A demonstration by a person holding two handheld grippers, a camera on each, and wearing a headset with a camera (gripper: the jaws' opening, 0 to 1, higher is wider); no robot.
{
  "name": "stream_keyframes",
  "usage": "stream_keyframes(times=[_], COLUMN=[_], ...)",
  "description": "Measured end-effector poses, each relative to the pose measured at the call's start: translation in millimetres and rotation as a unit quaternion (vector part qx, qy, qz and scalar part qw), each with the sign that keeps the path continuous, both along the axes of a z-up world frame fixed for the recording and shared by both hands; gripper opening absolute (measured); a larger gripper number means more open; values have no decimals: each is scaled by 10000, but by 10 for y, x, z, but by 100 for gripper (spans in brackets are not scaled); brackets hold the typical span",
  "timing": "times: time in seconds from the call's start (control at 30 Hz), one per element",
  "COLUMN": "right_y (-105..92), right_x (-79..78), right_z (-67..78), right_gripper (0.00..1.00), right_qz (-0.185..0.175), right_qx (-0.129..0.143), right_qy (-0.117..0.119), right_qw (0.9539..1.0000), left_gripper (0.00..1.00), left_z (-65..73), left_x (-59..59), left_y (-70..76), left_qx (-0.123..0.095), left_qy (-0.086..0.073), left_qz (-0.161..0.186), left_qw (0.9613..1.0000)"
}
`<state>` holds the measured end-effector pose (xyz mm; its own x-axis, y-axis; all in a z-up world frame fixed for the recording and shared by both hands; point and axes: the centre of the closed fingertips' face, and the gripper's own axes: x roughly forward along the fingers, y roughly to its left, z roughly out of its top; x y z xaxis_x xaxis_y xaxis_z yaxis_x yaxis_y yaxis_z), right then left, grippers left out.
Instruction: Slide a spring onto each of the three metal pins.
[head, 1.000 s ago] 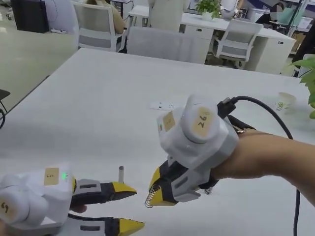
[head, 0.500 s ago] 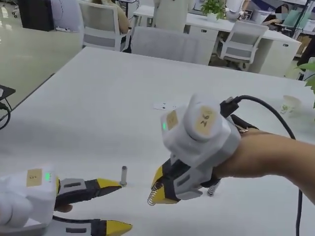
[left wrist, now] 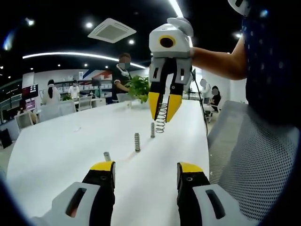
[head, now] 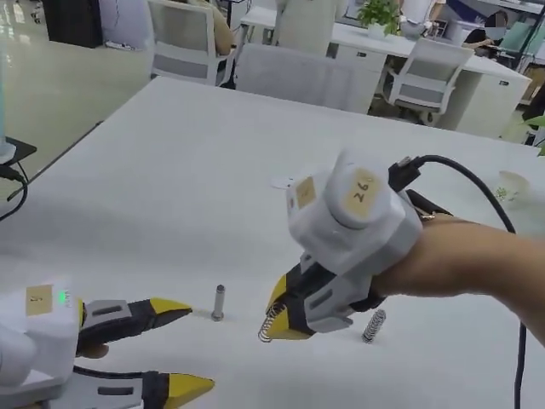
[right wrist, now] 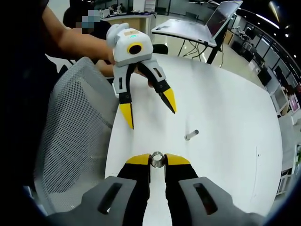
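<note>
The big white surface (head: 170, 170) is smooth and flat. A small metal pin (head: 218, 302) stands straight up on it near the front, a bit to the left. To its right, well apart, a spring (head: 373, 325) stands up too. Farther back lies a small flat white thing (head: 281, 181). A paper cup (head: 512, 184) sits far off on the right.

The far white tabletop (head: 170, 187) is left open. Near, the short upright grey metal pin (head: 218, 302) is hemmed between the wide-spread yellow-tipped left gripper (head: 200, 346) on the left and the right gripper (head: 281, 316), clamped on a thin steel coil spring (head: 268, 324), on the right.
</note>
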<state>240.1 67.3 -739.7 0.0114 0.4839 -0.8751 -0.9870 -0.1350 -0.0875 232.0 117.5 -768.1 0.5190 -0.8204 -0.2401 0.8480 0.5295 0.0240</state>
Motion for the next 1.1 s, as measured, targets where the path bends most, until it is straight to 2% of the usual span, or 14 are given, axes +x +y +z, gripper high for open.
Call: stream_keyframes(times=[0.23,0.47,0.93,1.1], right_y=[44,117,304,410], right_x=[145,267,563,645], right_z=[28,43,101,39], right_gripper=[8,8,8,8], right_qz=[-73,-95,-147,-133], right_qx=[-27,-37,9,13], right_qy=[-135,-168,-277,-259], right_qw=[9999,9998,9995,9996], left_gripper=[51,53,54,54], left_z=[-45,-56,-45,-57], left_x=[7,4,12,18], left_y=[97,148,165,158], left_qx=[-30,-75,-101,-94], left_qy=[56,74,63,67], left_qz=[134,220,270,255], left_qw=[9999,9997,9996,9996])
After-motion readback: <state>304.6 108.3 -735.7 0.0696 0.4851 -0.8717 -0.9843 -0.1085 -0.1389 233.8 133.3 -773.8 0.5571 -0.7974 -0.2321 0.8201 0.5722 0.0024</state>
